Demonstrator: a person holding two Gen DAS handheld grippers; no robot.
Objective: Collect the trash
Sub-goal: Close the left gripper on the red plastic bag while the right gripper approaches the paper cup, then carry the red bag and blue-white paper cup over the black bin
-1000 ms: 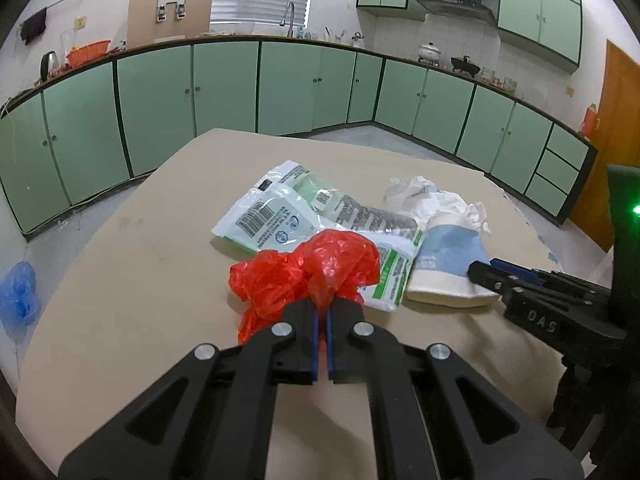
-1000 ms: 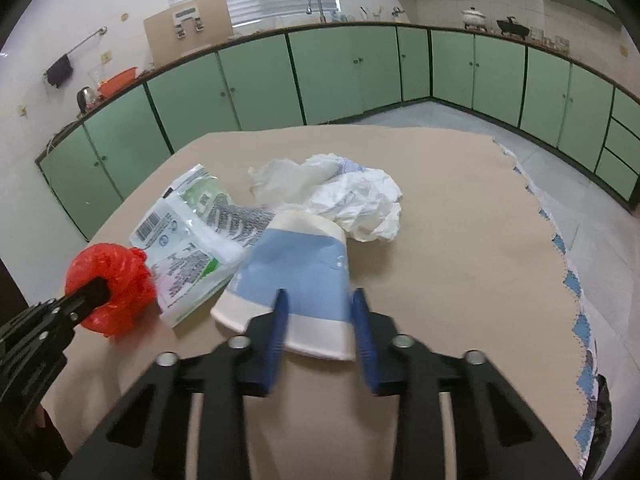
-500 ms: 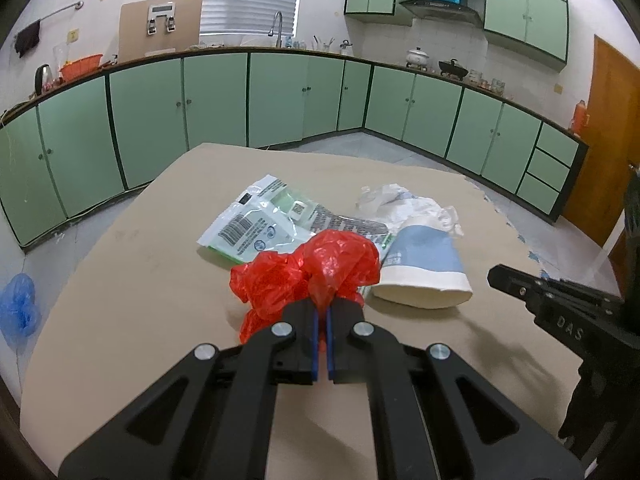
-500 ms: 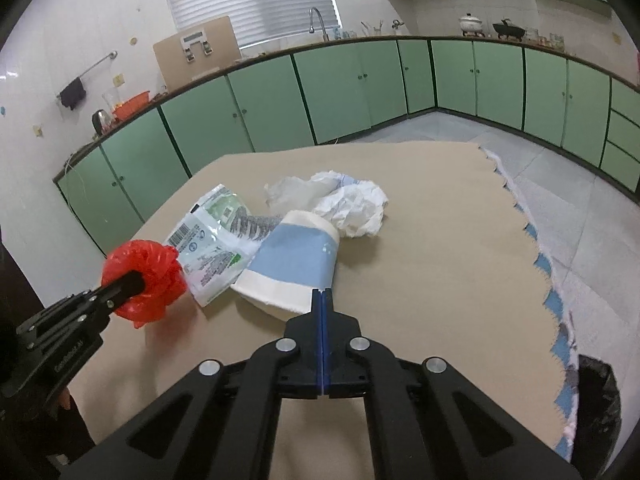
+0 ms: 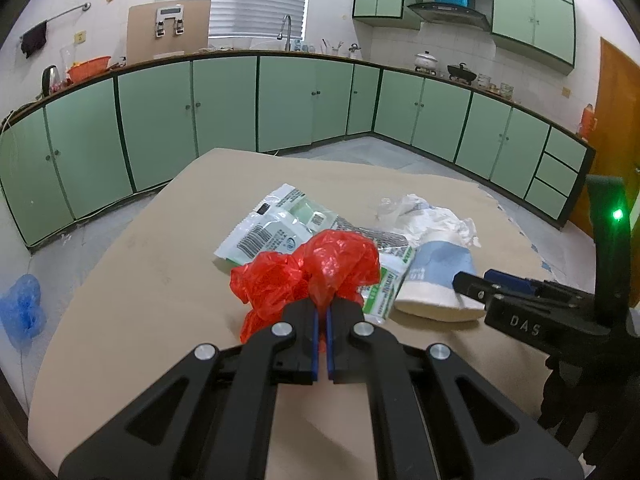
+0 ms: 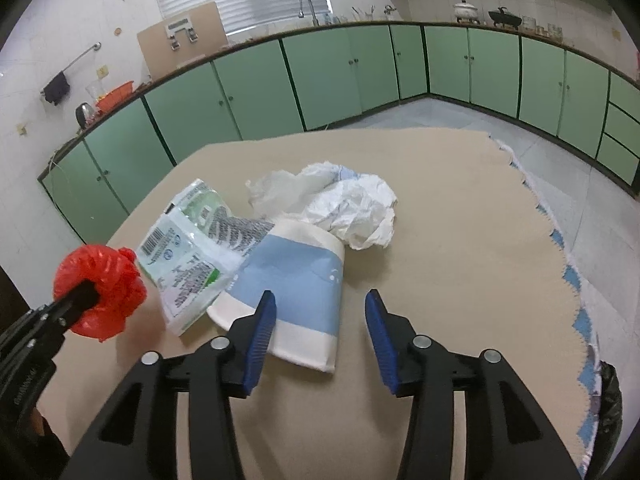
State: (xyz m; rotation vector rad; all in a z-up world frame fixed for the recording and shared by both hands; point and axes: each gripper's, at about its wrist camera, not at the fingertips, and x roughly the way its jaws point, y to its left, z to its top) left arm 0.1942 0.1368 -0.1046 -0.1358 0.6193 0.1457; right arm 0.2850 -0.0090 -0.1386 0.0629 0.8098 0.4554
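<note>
The right gripper (image 6: 320,322), jaws just spread apart, straddles the rim end of a flattened blue-and-white paper cup (image 6: 298,280) on the tan table (image 6: 460,248); to its left, the left gripper (image 5: 322,322) pinches a crumpled red plastic bag (image 5: 316,268) beside a printed wrapper (image 6: 184,248).

Both my feeds are evenly lit from overhead, cool and somewhat dim. The tabletop (image 5: 152,272) carries only soft shadows under the trash. Fisheye distortion bows the cabinet line (image 6: 360,64) and blackens every corner. Centres stay sharp; the rims soften. A green indicator light (image 5: 617,214) flares brightly.
</note>
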